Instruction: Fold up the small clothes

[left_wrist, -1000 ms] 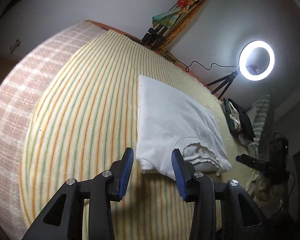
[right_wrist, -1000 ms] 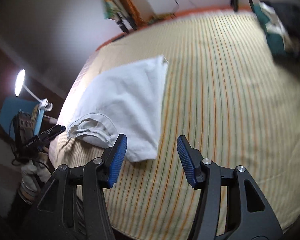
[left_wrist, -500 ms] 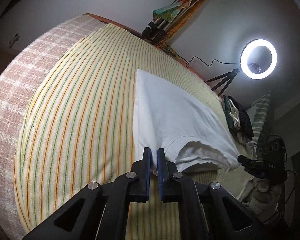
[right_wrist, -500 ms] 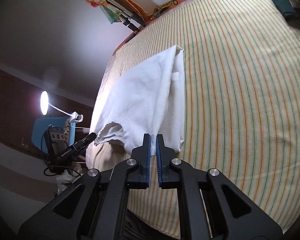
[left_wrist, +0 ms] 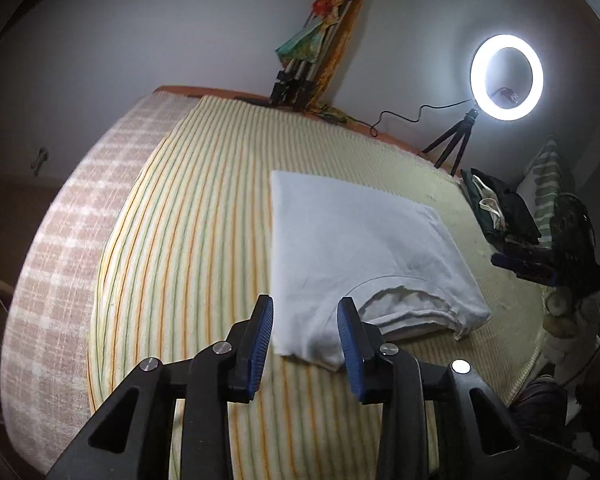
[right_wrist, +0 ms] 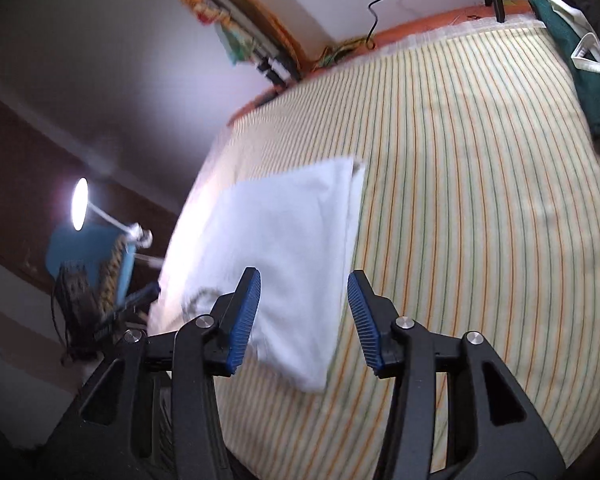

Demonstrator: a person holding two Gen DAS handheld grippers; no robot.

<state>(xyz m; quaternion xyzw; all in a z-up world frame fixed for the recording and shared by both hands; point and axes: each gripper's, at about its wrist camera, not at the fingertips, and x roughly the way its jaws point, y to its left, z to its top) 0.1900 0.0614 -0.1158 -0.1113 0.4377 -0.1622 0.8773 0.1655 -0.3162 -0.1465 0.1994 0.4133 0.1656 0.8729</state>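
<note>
A white T-shirt [left_wrist: 352, 248] lies folded into a long rectangle on the striped bedspread [left_wrist: 187, 240], its neck opening at the near end. My left gripper [left_wrist: 304, 334] hovers over the shirt's near left corner. Its jaws are opening, and the blue pads stand apart on either side of that corner without pressing it. In the right wrist view the same T-shirt [right_wrist: 287, 240] lies blurred under my right gripper [right_wrist: 303, 312]. That gripper's jaws are opening too, above the shirt's near right edge, gripping nothing.
A lit ring light on a tripod [left_wrist: 506, 77] stands at the bed's far right corner. Dark and green clothes [left_wrist: 500, 212] are piled at the right edge, seen also as a green garment [right_wrist: 580, 68]. Folded tripods [left_wrist: 300, 76] lean on the wall. The checked bed side [left_wrist: 71, 240] drops off left.
Both grippers were apart a second ago, snapped shut half a second ago near the shirt's front corners, and now stand apart again. Both have lifted slightly; the shirt lies flat.
</note>
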